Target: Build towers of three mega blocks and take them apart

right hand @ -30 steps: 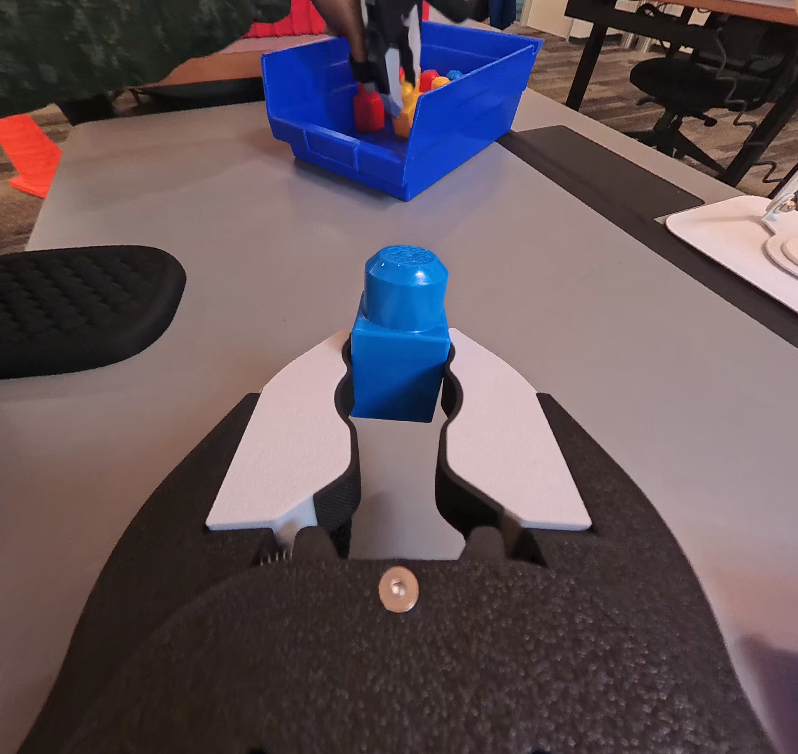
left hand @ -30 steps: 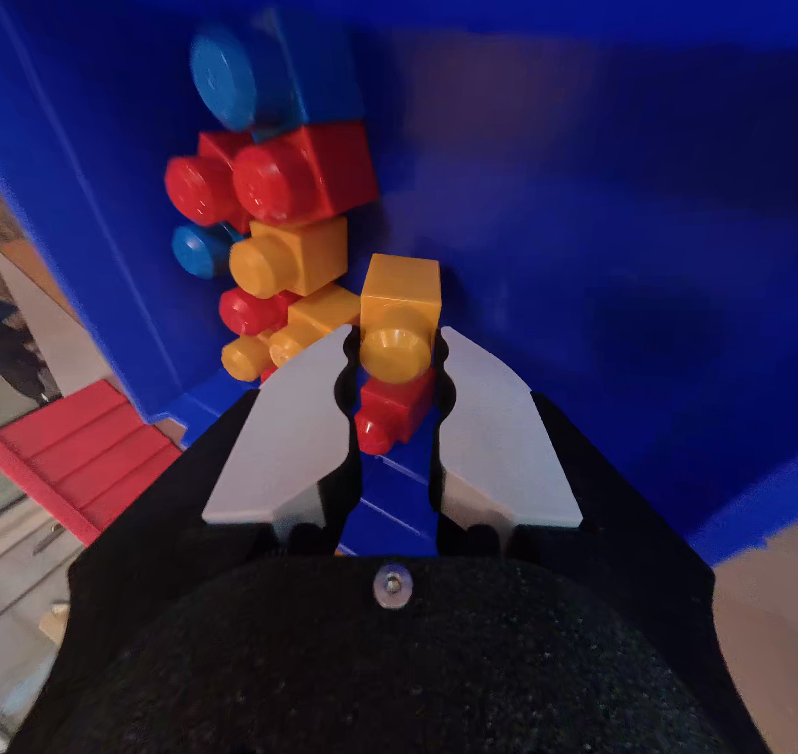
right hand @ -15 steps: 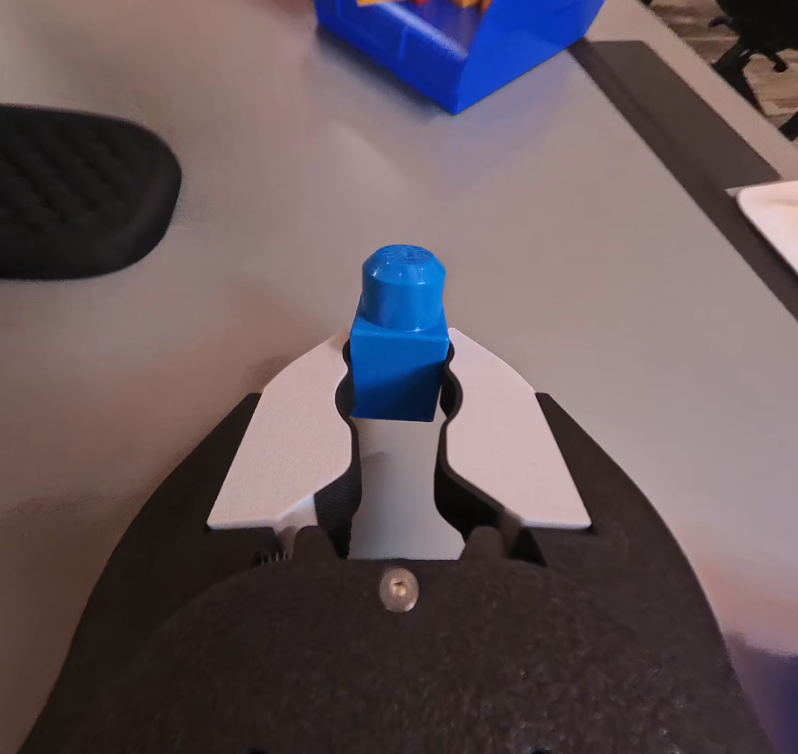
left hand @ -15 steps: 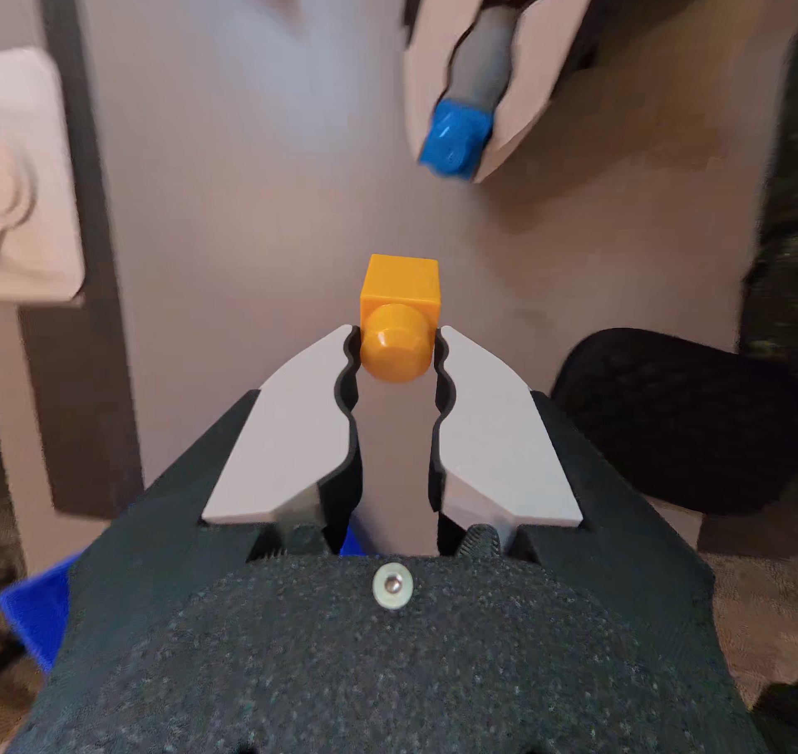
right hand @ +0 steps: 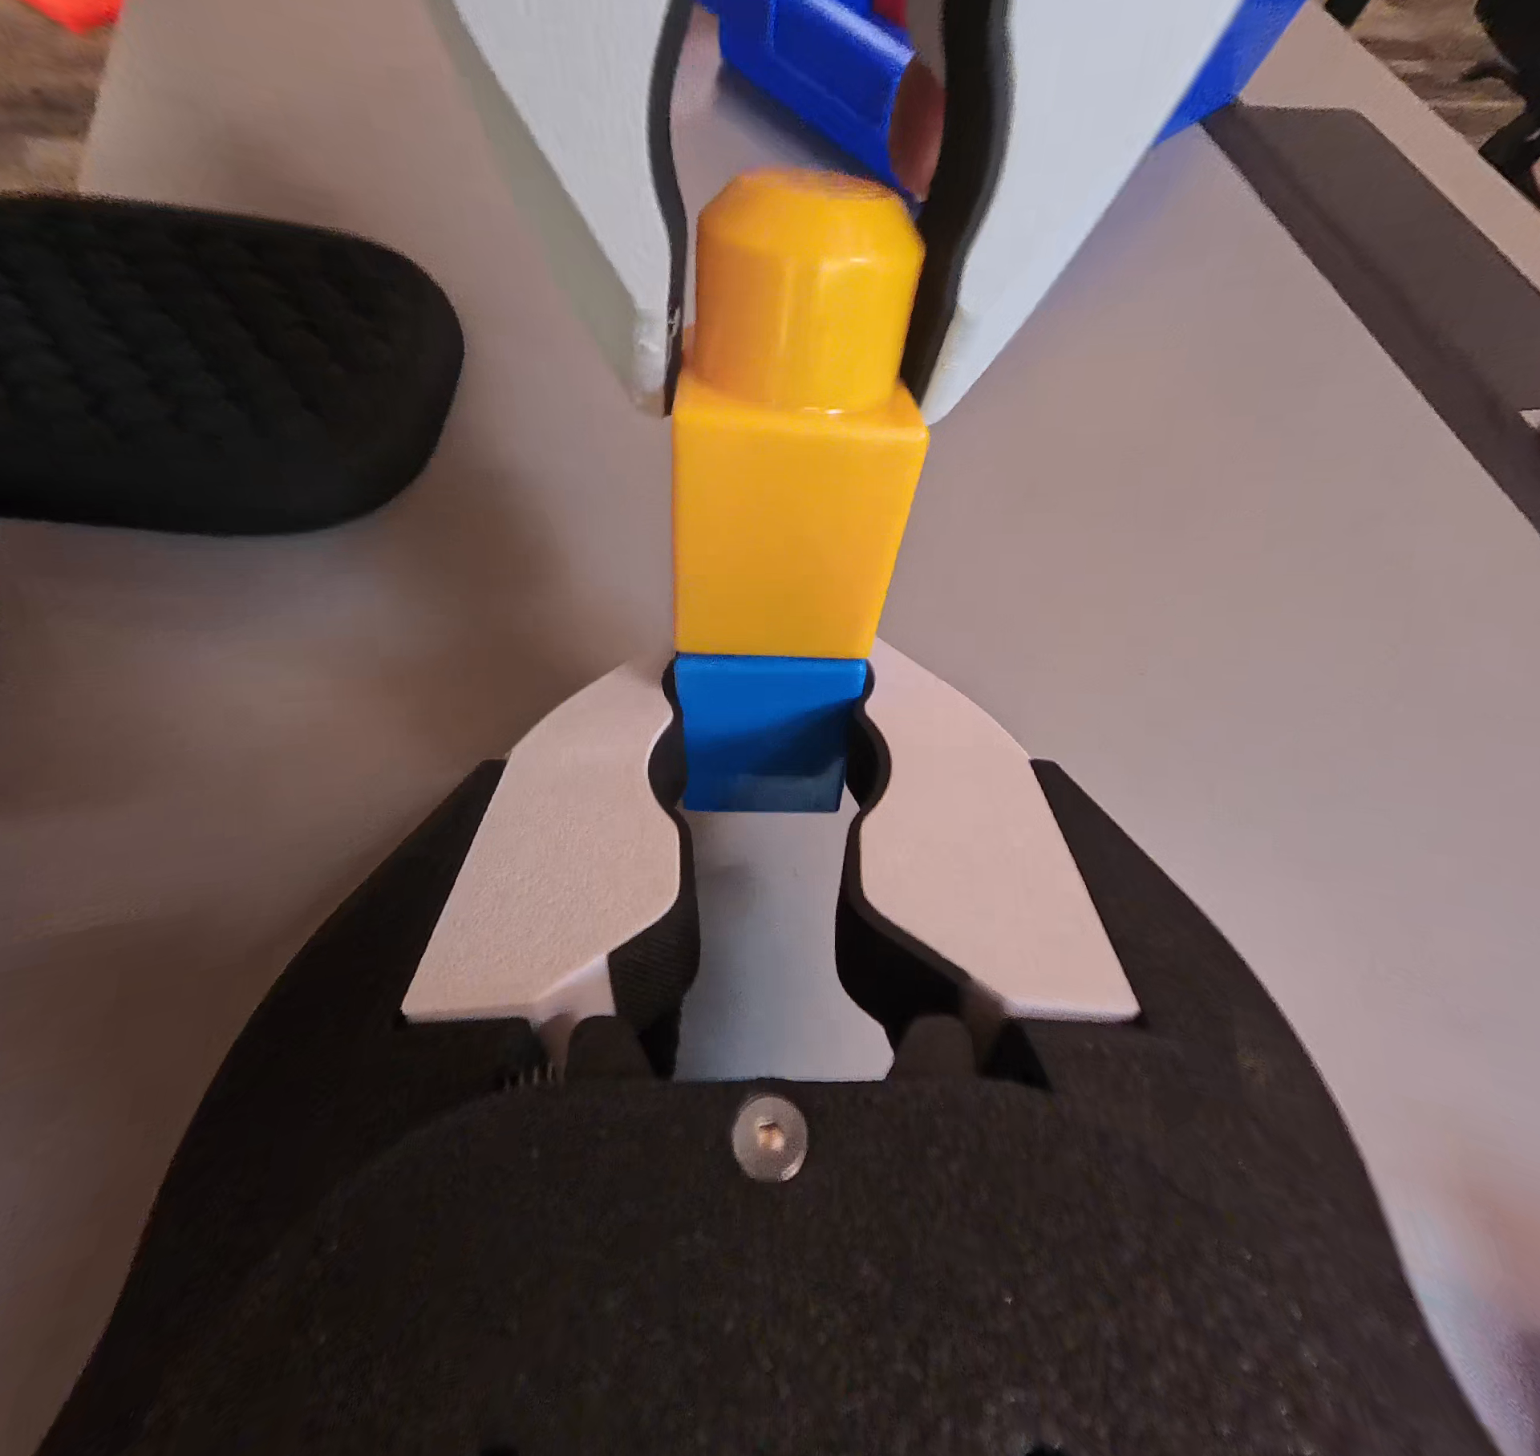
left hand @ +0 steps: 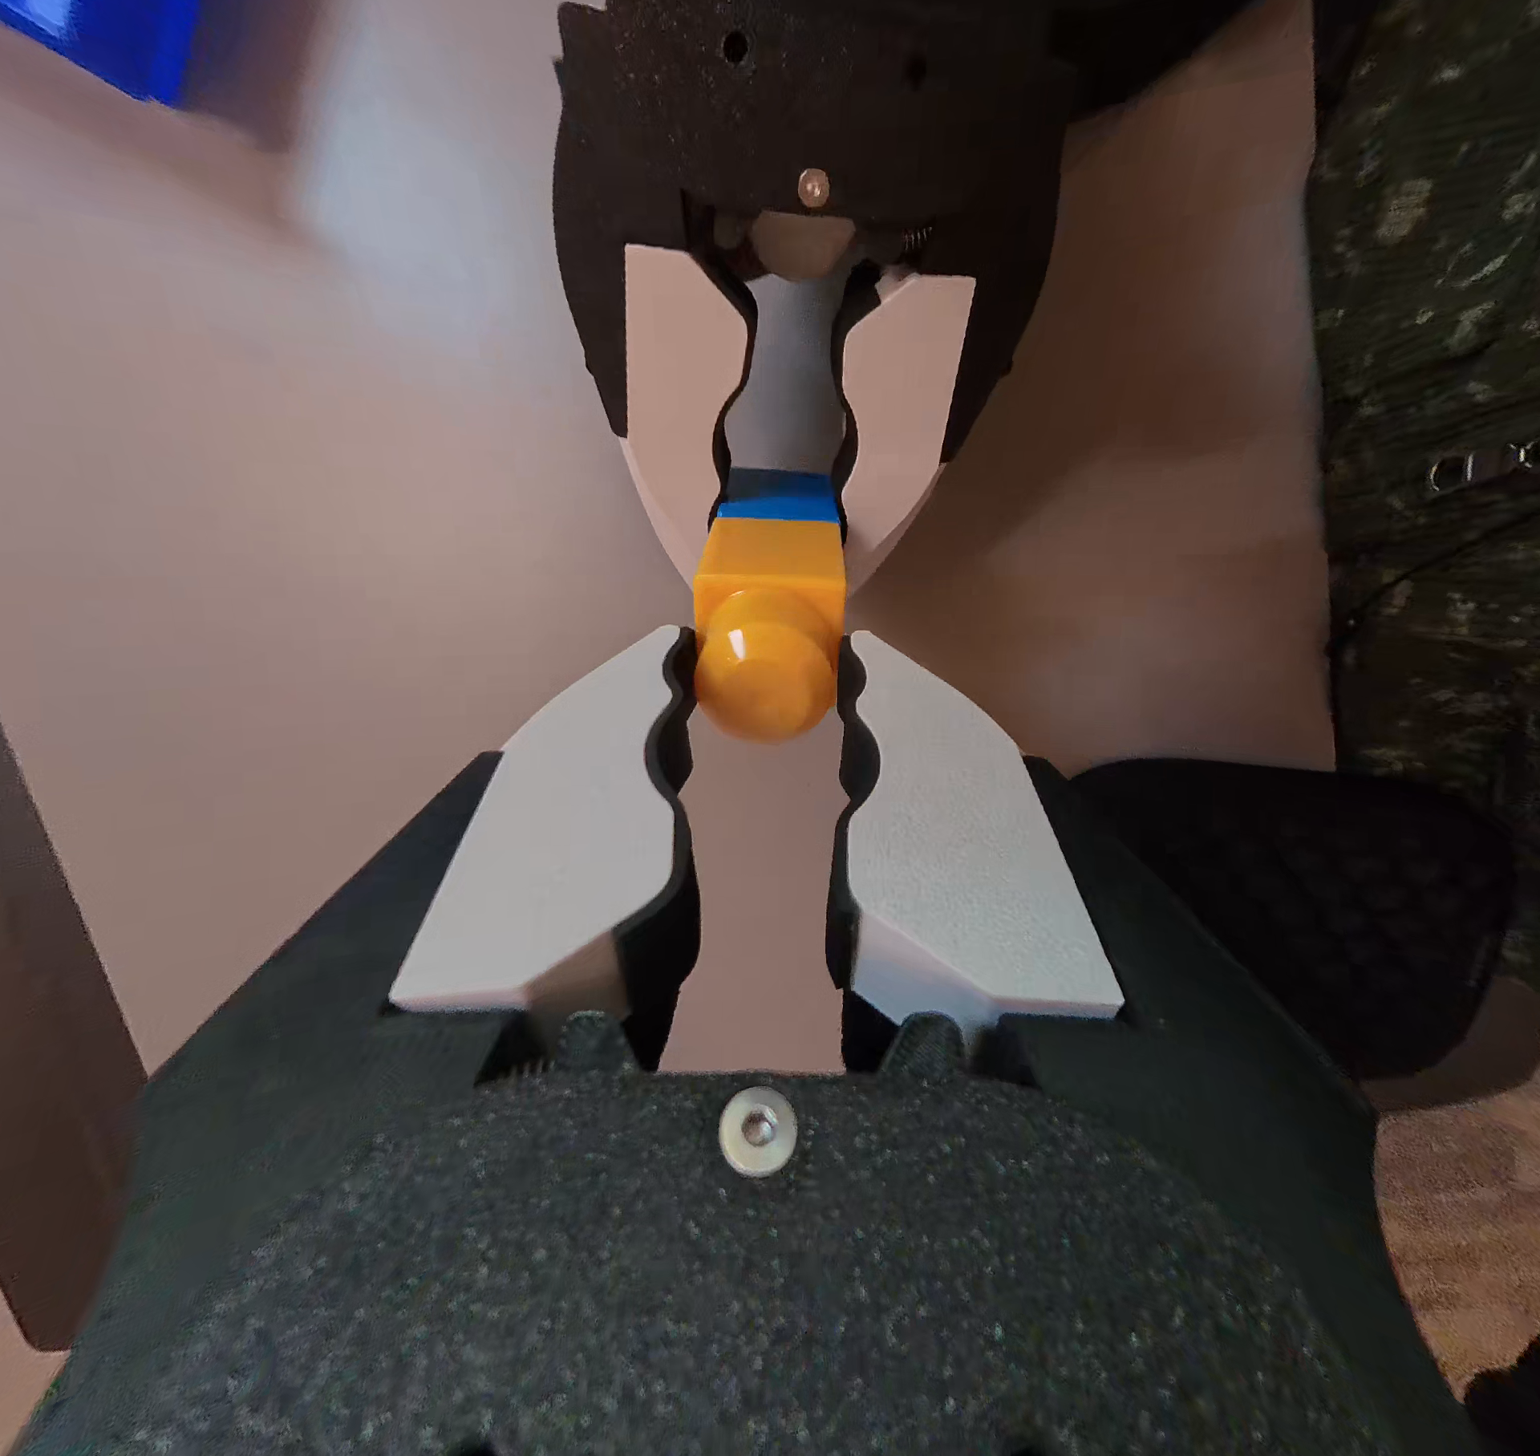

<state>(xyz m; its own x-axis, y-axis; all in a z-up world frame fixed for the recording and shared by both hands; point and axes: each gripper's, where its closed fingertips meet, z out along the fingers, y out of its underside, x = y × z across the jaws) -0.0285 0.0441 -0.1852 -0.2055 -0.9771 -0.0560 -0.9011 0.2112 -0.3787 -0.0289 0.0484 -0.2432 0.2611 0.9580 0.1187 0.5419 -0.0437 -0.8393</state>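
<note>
The orange block (right hand: 796, 491) is seated on the blue block (right hand: 762, 728), which is clamped between the right gripper (right hand: 767, 737) fingers. Its stud is pinched by the left gripper (left hand: 762, 687). If released while half-seated, the orange block could be tipped off.

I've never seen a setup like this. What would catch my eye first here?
Probably the bright yellow block stacked on the blue block in the middle, pinched between two grippers that meet nose to nose. The right gripper clamps the blue one from below while the left gripper grips the yellow knob. Behind them sit a blue bin and a black padded rest on the grey table.
</note>
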